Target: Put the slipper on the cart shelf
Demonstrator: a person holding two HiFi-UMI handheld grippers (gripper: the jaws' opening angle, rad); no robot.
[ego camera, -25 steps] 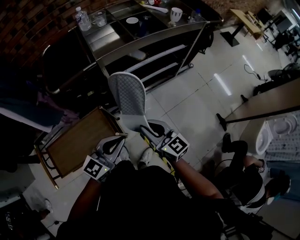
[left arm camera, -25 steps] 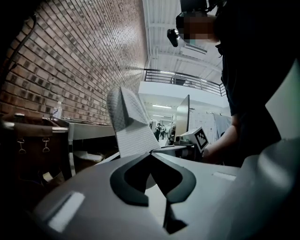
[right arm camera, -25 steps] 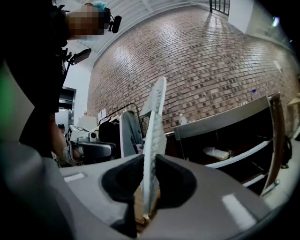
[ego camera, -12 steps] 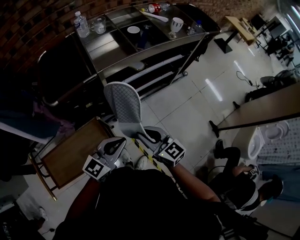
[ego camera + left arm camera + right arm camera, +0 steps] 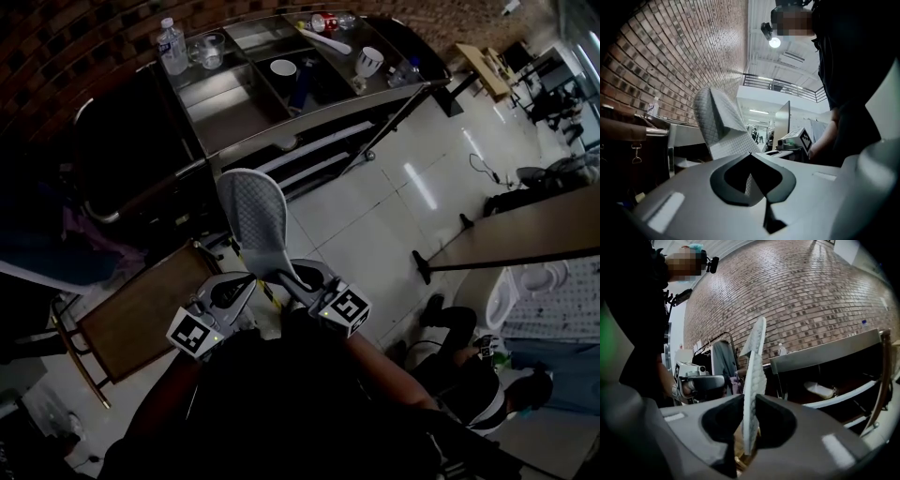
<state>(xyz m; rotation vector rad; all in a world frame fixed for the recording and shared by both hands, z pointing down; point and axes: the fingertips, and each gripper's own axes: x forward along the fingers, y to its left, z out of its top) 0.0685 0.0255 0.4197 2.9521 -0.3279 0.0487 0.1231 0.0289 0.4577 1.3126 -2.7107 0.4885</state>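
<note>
A white quilted slipper [image 5: 251, 211] stands on edge, and my right gripper [image 5: 287, 275] is shut on its heel end. The toe points at the metal cart [image 5: 246, 127], just short of the cart's lower shelves [image 5: 314, 150]. In the right gripper view the slipper's sole [image 5: 753, 371] is pinched between the two jaws of the right gripper [image 5: 750, 427]. My left gripper [image 5: 236, 284] hovers just left of the slipper, shut with nothing in it. In the left gripper view, the left gripper's [image 5: 751, 154] tips meet, and the slipper [image 5: 717, 124] rises beyond them.
The cart's top holds a bottle [image 5: 172, 45], glasses, a bowl and a cup [image 5: 369, 62]. A pale object [image 5: 820, 390] lies on a lower shelf. A wooden tray stand [image 5: 141, 309] is at the left, a table [image 5: 534, 220] at the right, and a seated person [image 5: 473, 375] at the lower right.
The cart now sits nearer and lower in the head view, and the slipper's toe reaches closer to its shelves. Both grippers keep their pose, and the right gripper's grip is unchanged.
</note>
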